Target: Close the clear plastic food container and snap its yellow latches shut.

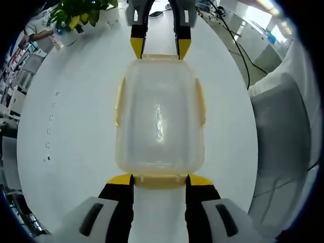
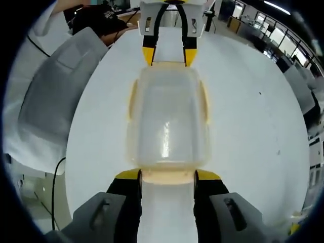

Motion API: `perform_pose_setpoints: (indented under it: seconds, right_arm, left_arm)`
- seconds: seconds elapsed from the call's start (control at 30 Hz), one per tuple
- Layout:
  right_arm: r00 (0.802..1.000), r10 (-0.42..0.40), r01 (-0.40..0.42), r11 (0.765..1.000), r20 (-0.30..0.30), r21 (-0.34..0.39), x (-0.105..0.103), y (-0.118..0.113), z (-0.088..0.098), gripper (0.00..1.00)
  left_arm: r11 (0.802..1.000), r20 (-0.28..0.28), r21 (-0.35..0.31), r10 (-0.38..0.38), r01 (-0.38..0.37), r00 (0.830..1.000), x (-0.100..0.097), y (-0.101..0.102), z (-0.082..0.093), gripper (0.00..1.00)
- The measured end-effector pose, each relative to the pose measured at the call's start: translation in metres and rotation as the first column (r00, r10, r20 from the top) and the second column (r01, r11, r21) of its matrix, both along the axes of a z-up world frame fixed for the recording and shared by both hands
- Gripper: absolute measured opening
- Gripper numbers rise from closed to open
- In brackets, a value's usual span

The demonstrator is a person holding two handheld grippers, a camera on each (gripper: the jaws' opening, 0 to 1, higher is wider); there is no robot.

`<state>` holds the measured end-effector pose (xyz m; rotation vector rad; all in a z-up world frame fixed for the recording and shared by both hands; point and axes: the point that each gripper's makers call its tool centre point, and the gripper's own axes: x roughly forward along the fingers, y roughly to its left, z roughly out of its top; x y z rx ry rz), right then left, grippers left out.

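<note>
A clear plastic container (image 1: 159, 116) (image 2: 168, 121) with its lid on lies lengthwise on a round white table (image 1: 76, 126) (image 2: 253, 126). Yellow latches run along both long sides (image 1: 120, 101) (image 2: 203, 101) and across both short ends. My left gripper (image 1: 159, 181) is open at the near end in the left gripper view, its yellow-tipped jaws flanking the end latch (image 1: 159, 180). The right gripper (image 1: 161, 48) stands open at the far end, tips on either side of that latch. In the right gripper view the right gripper (image 2: 168, 177) is near and the left gripper (image 2: 169, 55) far.
A potted plant (image 1: 81, 12) stands at the table's far edge. A grey padded chair (image 1: 283, 131) (image 2: 55, 86) sits close beside the table, with black cables (image 1: 238, 45) (image 2: 53, 177) nearby. A person's hand (image 2: 101, 20) shows beyond the table. Office desks fill the background.
</note>
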<state>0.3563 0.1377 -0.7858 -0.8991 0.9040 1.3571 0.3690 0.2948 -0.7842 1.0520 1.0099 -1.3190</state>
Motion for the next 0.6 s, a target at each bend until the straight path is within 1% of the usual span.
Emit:
perform_pose_setpoints:
  seconds: [0.33, 0.43, 0.6]
  right_arm:
    - [1.0, -0.003, 0.003, 1.0, -0.021, -0.009, -0.0015, 0.0008, -0.0019, 0.36]
    - [1.0, -0.002, 0.002, 1.0, -0.018, -0.017, -0.0015, 0.0002, -0.0039, 0.36]
    - [1.0, -0.004, 0.004, 1.0, -0.024, -0.013, -0.0012, -0.0001, -0.0037, 0.37]
  left_arm:
    - [1.0, -0.005, 0.007, 0.0, 0.0, 1.0, -0.0015, 0.002, -0.0024, 0.34]
    - [1.0, -0.002, 0.015, -0.006, 0.006, 1.0, -0.0022, 0.0034, -0.0071, 0.34]
    - [1.0, -0.003, 0.018, -0.006, 0.006, 1.0, -0.0035, 0.0033, -0.0049, 0.34]
